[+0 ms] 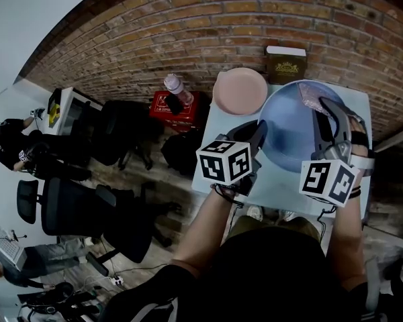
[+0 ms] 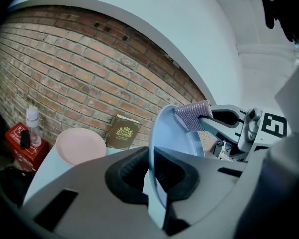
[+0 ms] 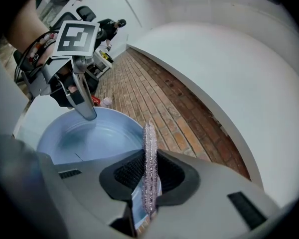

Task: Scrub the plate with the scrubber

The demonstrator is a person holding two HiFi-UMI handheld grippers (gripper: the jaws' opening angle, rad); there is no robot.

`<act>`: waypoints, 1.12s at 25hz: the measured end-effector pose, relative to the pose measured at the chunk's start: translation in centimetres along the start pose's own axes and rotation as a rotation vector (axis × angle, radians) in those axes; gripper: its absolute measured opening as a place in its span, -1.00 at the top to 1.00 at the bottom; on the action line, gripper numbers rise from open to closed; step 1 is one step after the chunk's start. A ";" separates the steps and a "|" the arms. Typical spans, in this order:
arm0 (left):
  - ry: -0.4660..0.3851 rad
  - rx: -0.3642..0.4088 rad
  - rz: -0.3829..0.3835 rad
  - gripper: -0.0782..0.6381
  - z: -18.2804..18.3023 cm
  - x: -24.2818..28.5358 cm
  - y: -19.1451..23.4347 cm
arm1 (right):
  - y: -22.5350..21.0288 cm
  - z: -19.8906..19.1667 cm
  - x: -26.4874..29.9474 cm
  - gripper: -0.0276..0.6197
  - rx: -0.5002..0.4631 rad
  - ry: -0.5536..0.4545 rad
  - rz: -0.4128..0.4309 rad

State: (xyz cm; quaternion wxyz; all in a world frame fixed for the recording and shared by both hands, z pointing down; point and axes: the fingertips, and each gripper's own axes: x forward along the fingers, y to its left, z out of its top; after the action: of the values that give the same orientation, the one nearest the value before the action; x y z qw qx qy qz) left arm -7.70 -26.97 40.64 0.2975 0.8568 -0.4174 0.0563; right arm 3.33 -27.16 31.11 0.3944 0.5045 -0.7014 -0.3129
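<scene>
Two grips: left tongs (image 2: 152,176) clamp tilted plate (image 2: 177,136); right tongs (image 3: 148,176) pinch scrubber (image 3: 149,148) edgewise.

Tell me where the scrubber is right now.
In the right gripper view, the scrubber stands pinched in the right claw, at the blue plate's rim, across from the left claw.

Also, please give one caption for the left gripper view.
Left claw grips the blue plate; right claw holds the scrubber at its upper rim.
</scene>
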 end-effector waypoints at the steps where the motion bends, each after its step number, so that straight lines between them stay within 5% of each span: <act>1: -0.003 -0.004 -0.001 0.69 0.1 -0.1 0.1 | -0.2 -0.3 -0.1 0.65 0.003 0.007 -0.004; 9: -0.036 -0.063 0.000 0.69 1.1 -0.9 1.1 | -0.1 -1.2 -1.1 0.65 0.026 0.012 0.012; 28: -0.102 -0.105 0.007 0.69 3.2 -1.7 1.6 | 5.3 -1.3 -4.0 0.65 0.021 -0.030 0.249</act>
State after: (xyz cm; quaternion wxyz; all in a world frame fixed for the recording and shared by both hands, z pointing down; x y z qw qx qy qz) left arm -10.43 -28.37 38.14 0.3202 0.8403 -0.4374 -0.0084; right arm 2.72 -21.81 35.22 0.4145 0.4128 -0.7677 -0.2615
